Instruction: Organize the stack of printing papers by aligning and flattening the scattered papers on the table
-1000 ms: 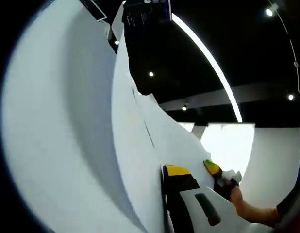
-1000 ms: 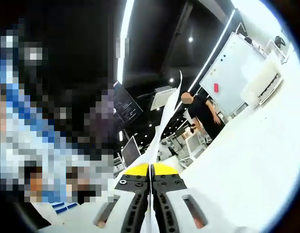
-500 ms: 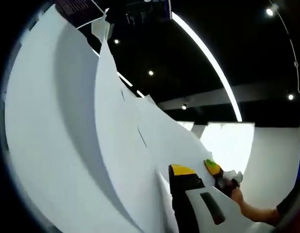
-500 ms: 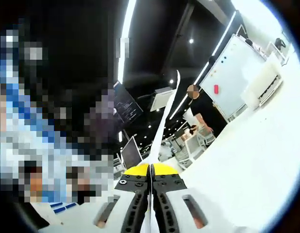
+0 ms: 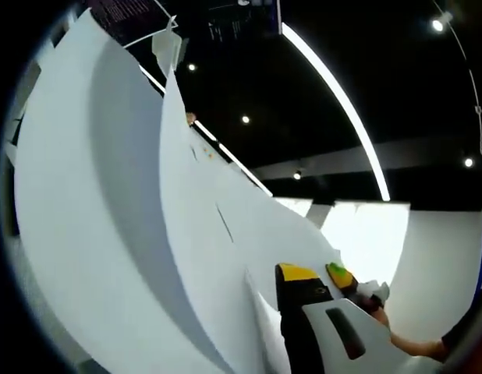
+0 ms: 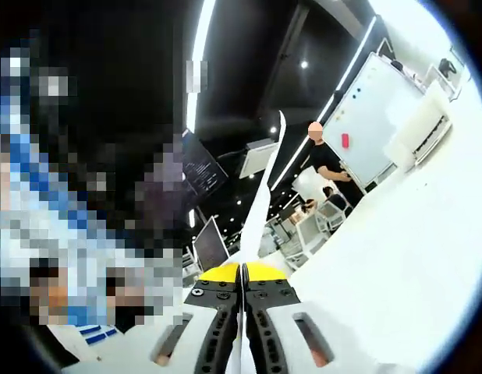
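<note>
The white printing papers (image 5: 147,234) stand on edge in the left gripper view, several curved sheets fanned apart against the dark ceiling. My left gripper (image 5: 281,277) is at their lower edge; one yellow-tipped jaw shows and the sheets hide the other, so it seems shut on the papers. Just right of it the right gripper's green and yellow tip (image 5: 342,273) touches the same sheets, with a hand (image 5: 381,315) behind it. In the right gripper view my right gripper (image 6: 241,270) is shut on a thin edge of paper (image 6: 266,195) that rises from between its jaws.
A broad white surface (image 6: 412,257) spreads to the lower right. Beyond it stand a whiteboard (image 6: 373,117), a person (image 6: 325,162) in dark clothes, chairs and monitors (image 6: 210,245). Long ceiling light strips (image 5: 334,101) run overhead.
The sheets in the left gripper view have leaned and fanned further apart. Both grippers keep their hold. The person in the background has walked toward the whiteboard.
</note>
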Action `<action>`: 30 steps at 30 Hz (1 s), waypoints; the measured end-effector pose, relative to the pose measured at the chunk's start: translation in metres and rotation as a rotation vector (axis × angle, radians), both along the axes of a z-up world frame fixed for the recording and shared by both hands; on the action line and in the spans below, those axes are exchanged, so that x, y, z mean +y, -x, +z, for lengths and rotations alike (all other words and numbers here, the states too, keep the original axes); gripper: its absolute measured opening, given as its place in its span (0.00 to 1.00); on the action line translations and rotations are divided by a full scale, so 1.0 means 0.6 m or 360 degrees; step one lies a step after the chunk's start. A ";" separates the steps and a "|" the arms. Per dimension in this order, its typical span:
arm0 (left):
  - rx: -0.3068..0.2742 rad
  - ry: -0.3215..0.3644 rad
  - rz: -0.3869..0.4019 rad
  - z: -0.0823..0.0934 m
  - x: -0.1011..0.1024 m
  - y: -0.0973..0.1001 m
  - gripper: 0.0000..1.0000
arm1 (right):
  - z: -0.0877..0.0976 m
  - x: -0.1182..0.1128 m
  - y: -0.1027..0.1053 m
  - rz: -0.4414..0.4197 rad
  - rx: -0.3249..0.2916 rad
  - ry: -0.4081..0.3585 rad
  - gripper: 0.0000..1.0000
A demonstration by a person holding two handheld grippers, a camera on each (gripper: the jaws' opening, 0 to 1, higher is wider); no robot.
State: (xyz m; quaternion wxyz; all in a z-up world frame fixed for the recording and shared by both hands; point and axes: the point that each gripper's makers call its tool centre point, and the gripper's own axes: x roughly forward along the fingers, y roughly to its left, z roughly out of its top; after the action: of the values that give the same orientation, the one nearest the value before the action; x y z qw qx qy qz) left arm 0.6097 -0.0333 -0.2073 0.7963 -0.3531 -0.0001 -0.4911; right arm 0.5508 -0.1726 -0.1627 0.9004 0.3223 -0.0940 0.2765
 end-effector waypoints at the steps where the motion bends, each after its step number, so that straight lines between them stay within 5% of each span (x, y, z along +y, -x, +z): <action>1: 0.0002 0.0000 0.0002 0.000 0.000 0.000 0.21 | -0.001 0.002 0.001 0.0000 0.0001 0.0000 0.00; 14: 0.0023 0.0023 0.0022 0.002 0.002 -0.002 0.23 | -0.018 0.042 0.007 0.0043 0.0046 -0.0066 0.00; 30: 0.0028 0.0035 0.0056 0.003 0.006 -0.005 0.24 | -0.073 0.094 0.005 -0.0046 0.0178 0.0098 0.00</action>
State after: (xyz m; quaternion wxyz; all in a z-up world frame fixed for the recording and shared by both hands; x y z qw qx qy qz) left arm 0.6126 -0.0298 -0.2057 0.8009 -0.3662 -0.0046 -0.4739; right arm 0.5476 -0.1159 -0.2063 0.9177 0.3081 -0.0395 0.2478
